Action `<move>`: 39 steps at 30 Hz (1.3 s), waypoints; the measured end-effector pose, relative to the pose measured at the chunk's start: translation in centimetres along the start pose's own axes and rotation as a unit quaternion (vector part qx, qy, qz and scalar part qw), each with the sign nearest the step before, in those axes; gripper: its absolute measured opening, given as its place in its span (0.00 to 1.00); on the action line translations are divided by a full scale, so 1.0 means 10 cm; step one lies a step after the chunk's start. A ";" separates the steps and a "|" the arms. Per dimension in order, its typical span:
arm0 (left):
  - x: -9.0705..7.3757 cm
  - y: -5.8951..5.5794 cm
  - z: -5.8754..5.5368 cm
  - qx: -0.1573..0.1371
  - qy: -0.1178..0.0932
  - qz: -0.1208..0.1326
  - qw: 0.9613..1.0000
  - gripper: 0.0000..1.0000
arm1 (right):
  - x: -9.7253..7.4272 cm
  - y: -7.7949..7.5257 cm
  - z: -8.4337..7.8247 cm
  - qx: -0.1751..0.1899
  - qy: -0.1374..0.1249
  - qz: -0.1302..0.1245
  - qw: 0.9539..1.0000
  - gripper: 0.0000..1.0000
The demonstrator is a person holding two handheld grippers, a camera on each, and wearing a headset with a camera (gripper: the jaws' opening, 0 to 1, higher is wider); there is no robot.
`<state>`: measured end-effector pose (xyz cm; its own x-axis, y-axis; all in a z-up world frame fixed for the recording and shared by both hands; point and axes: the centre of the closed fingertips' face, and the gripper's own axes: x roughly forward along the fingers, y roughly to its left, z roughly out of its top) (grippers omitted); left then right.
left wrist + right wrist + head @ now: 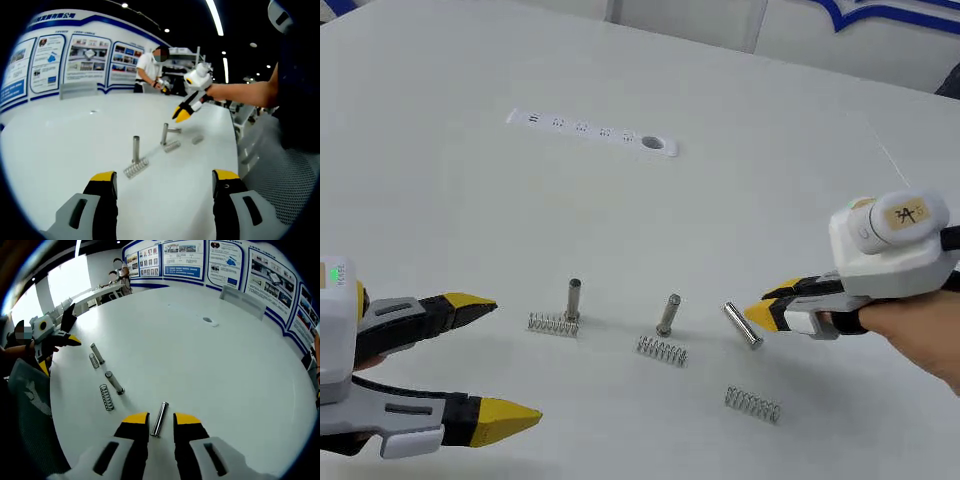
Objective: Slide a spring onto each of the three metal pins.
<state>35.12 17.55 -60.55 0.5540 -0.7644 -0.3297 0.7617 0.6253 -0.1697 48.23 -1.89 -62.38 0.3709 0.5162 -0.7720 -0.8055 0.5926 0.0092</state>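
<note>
While three springs point(662, 350) lie loose on the surface point(720, 200), nothing is done: two pins point(574, 298) stand bare, and the third pin point(742, 325) lies between the right gripper's point(161, 418) slightly parted fingers. The left gripper's point(512, 358) fingers are spread wide.

Right tool point(161, 419): yellow-tipped jaws narrowly apart, straddling the near end of a flat-lying pin point(160, 412) on the white worktop point(210, 370). Left of it, near upright pin point(114, 382) with spring point(106, 397) beside; far upright pin point(96, 353), second spring point(93, 360) at its base.
</note>
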 end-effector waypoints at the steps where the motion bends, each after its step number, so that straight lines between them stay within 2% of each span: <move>1: 0.00 0.00 0.00 0.000 0.000 0.000 1.000 0.79 | 0.02 0.00 0.00 -0.001 0.004 0.001 1.000 0.20; 4: 0.01 0.01 -0.01 -0.002 -0.001 -0.001 1.000 0.79 | 0.09 0.00 -0.02 -0.001 0.027 -0.001 1.000 0.19; 20: 0.03 -0.01 -0.03 -0.006 -0.003 -0.006 1.000 0.77 | 0.35 -0.04 -0.07 0.025 0.087 -0.005 0.996 0.11; 37: 0.02 0.02 -0.05 -0.010 -0.007 -0.006 1.000 0.77 | 0.40 -0.08 -0.15 0.042 0.130 -0.012 0.991 0.10; 39: 0.02 0.02 -0.04 -0.010 -0.007 -0.006 1.000 0.77 | 0.41 -0.08 -0.15 0.036 0.137 -0.012 0.990 0.10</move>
<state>35.22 17.59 -61.04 0.5497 -0.7739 -0.3145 0.7614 0.6190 -0.1926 49.69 -1.19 -66.46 0.2412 0.3203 -0.9161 -0.7597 0.6498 0.0271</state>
